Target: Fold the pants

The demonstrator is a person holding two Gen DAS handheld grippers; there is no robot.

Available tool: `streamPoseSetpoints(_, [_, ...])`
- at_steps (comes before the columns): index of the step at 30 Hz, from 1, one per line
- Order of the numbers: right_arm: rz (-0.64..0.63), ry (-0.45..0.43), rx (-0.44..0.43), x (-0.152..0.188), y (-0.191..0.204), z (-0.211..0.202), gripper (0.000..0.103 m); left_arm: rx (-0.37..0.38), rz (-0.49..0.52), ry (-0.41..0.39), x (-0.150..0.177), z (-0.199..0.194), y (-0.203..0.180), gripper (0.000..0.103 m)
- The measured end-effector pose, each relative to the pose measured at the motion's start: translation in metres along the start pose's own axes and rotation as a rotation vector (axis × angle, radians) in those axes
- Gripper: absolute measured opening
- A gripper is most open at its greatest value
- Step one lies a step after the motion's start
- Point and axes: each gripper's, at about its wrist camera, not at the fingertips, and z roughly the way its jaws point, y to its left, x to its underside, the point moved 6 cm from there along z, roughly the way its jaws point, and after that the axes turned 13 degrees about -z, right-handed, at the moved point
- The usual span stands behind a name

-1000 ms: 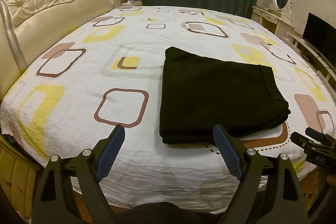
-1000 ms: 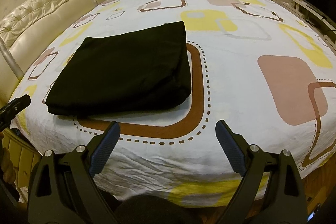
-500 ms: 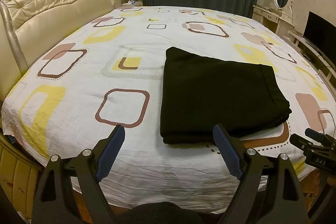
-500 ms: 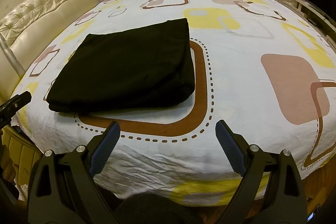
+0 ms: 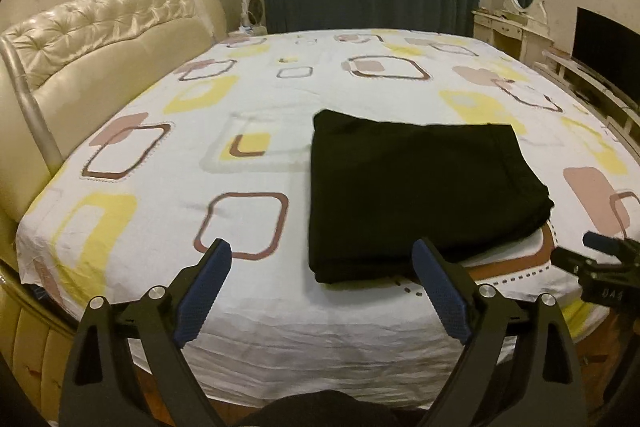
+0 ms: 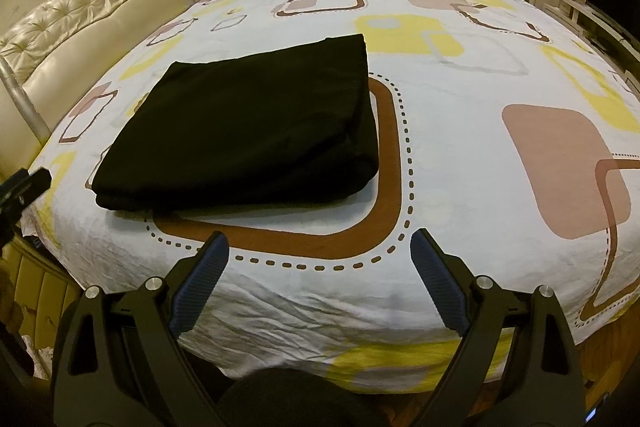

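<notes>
Lying folded into a compact black rectangle, the pants (image 5: 416, 187) rest on the patterned bedsheet (image 5: 256, 311) near the front edge of the bed, with the cream headboard (image 5: 104, 39) off to the left. Both tools hover short of the bed edge with nothing between their blue pads: the left gripper (image 5: 320, 291) has its jaws spread wide, having just eased a little further apart, and the right gripper (image 6: 318, 279) likewise stands wide and empty. The fold looks finished or very nearly so, judging by the stacked layers along the near edge. To round off the step well, I would check that the near edge's layers sit flush, since the right-hand corner bulges slightly. Any tidying should be a light press or a small tug at one corner, not a fresh lift, which could spill the stacked layers.
</notes>
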Motion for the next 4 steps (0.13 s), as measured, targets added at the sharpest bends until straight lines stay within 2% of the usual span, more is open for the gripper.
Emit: streamPoseSetpoints(4, [0.01,0.001,0.001,0.001,-0.0028,0.0006,0.092,-0.011,-0.014,0.031,0.0013,0.0062,0.0022,0.091])
